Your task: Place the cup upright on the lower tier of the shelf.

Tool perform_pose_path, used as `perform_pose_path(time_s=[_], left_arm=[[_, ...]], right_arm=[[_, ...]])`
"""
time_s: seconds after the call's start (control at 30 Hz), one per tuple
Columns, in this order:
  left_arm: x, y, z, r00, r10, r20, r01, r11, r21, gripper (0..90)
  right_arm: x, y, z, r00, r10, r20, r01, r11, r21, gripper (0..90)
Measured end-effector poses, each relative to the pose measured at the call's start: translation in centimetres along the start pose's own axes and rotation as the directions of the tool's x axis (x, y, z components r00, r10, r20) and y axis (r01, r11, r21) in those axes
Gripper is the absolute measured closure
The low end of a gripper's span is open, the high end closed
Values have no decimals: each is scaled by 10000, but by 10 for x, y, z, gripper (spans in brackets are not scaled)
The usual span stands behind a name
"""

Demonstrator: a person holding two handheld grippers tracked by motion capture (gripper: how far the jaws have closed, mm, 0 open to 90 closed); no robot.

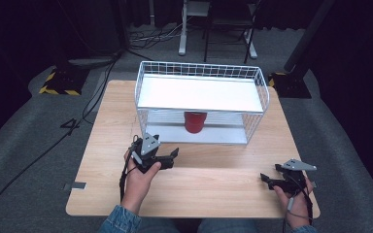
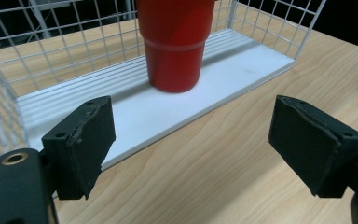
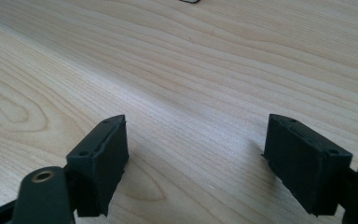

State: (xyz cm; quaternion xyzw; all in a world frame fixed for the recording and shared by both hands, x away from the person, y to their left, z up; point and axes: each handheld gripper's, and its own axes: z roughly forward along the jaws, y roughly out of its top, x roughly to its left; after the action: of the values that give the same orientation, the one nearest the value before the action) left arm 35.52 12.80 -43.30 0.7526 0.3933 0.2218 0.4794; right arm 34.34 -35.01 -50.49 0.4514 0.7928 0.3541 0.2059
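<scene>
Two grippers sit low over one wooden table (image 1: 213, 179). The right gripper (image 3: 193, 163), nearest, has its jaws wide apart over bare wood. The left gripper (image 2: 191, 144), jaws also apart and empty, faces one red cup (image 2: 175, 42), standing upright ahead on the lower shelf of one white wire rack (image 1: 201, 97).

Left hand (image 1: 138, 177) up ahead, its black two-jaw left gripper (image 1: 167, 156) with jaws spread wide, nothing between them. Right hand (image 1: 296, 199) sits back and out wide, black right gripper (image 1: 268, 179) gaping too, jaws empty, angled inward.
</scene>
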Motion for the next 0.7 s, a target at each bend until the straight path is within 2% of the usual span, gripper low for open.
perform_pose_path(time_s=[0.1,0.2,0.23,0.33,0.47,0.7], left_arm=[[2,-4,-9,9999,-106,50,106,9999,18,151],[8,-10,-23,10000,73,68,-74,9999,114,151],[8,-10,-23,10000,73,68,-74,9999,114,152],[16,-18,-35,9995,266,184,-274,9984,488,152],[20,-23,-44,9992,206,337,-224,9983,541,152],[32,-40,-57,9937,-20,1122,-87,9954,949,157]], right_arm=[[0,0,0,10000,0,4,0,10000,4,219],[0,0,0,10000,5,-3,-5,10000,1,219],[0,0,0,10000,5,-3,-5,10000,1,219],[0,0,0,10000,0,-3,0,10000,4,219],[0,0,0,10000,6,2,-6,10000,6,219],[0,0,0,10000,4,-1,-4,10000,-6,219]])
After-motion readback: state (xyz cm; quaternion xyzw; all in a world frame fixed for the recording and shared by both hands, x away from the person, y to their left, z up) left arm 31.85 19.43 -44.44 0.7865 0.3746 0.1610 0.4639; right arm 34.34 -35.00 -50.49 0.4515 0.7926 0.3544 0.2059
